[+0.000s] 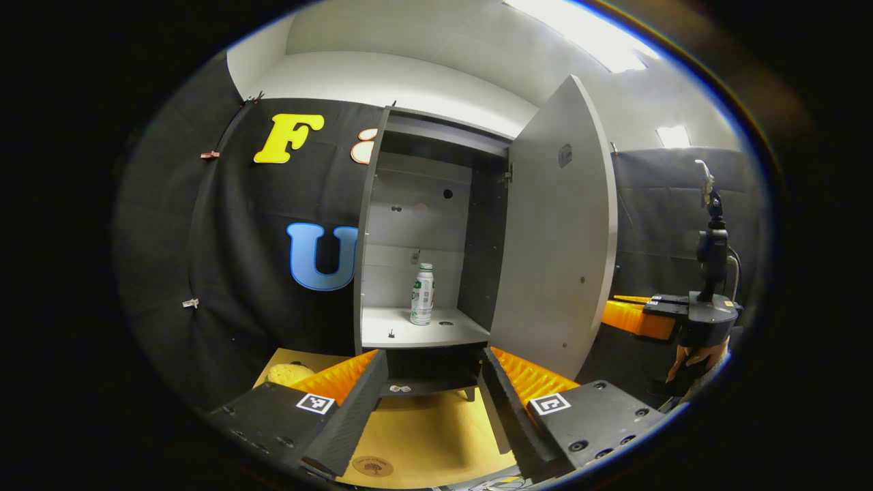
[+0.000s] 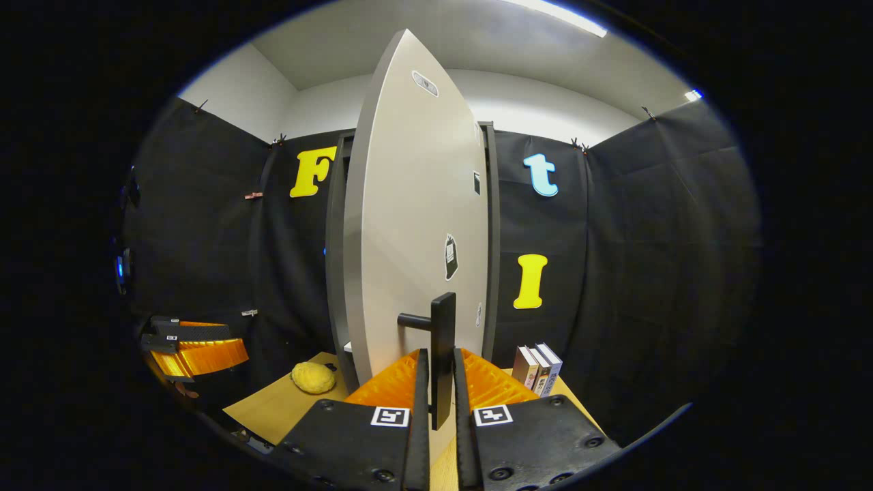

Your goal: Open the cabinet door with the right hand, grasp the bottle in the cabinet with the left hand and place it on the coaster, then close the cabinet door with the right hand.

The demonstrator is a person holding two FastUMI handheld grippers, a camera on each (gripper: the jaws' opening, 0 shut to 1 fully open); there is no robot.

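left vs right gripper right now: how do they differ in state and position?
The left gripper has its jaws spread wide and holds nothing; the right gripper is closed on the door handle. The left gripper faces the open cabinet, apart from the bottle on its shelf; the right gripper is at the door, in contact. Both hang above the wooden table.

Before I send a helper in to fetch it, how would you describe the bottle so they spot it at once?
Find the tall grey cabinet with its door swung open. On its pale shelf stands the bottle, upright, white with a green-printed label, the tallest thing standing on that shelf.
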